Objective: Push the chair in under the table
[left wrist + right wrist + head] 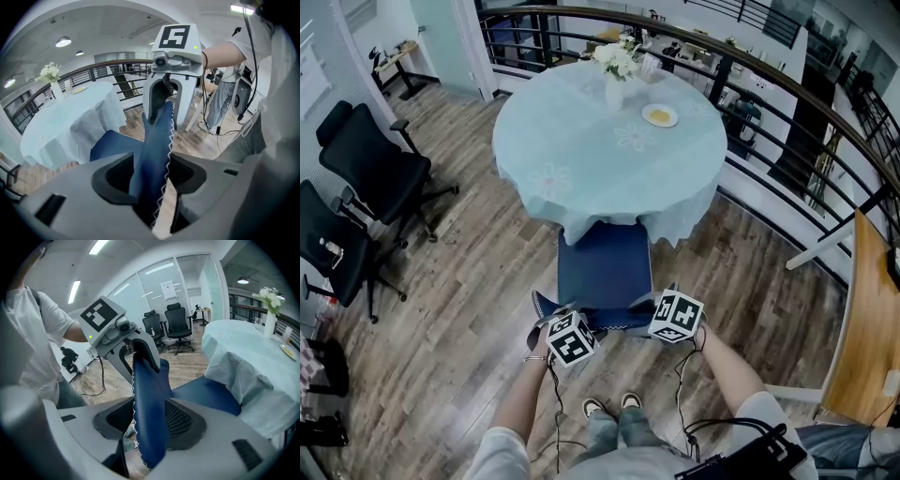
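A blue chair point(605, 267) stands at the near side of a round table point(581, 150) draped in a pale blue cloth, with the front of its seat under the cloth's edge. Both grippers hold the top of its backrest. My left gripper point(547, 317) grips the left end, jaws shut on the blue backrest point(157, 140). My right gripper point(653, 303) grips the right end, with the backrest point(150, 394) filling the gap between its pads. Each gripper view shows the other gripper clamped further along the same edge: the right gripper point(161, 101), the left gripper point(140, 350).
On the table stand a vase of white flowers point(616, 70) and a small plate point(660, 115). Two black office chairs point(380, 169) stand at the left. A dark curved railing point(787, 84) runs behind the table. A wooden top point(867, 328) is at the right. The person's shoes point(609, 405) are behind the chair.
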The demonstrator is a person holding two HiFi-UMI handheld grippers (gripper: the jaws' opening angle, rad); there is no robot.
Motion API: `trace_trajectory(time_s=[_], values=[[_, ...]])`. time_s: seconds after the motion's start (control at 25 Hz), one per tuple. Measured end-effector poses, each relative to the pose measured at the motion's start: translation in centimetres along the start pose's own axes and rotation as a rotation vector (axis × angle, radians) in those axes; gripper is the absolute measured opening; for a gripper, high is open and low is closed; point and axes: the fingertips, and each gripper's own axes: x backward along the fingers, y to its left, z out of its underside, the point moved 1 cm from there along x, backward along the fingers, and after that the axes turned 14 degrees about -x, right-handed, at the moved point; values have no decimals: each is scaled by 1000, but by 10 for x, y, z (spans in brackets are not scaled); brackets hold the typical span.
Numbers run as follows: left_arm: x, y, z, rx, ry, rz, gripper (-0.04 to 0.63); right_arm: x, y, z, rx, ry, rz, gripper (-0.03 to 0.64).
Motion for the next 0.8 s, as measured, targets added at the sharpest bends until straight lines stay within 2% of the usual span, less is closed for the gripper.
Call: trace_trajectory(time_s=[0.8], values=[[-14,73,-6,-21,2,-7,212,12,-61,-39,5,-42,47,207]])
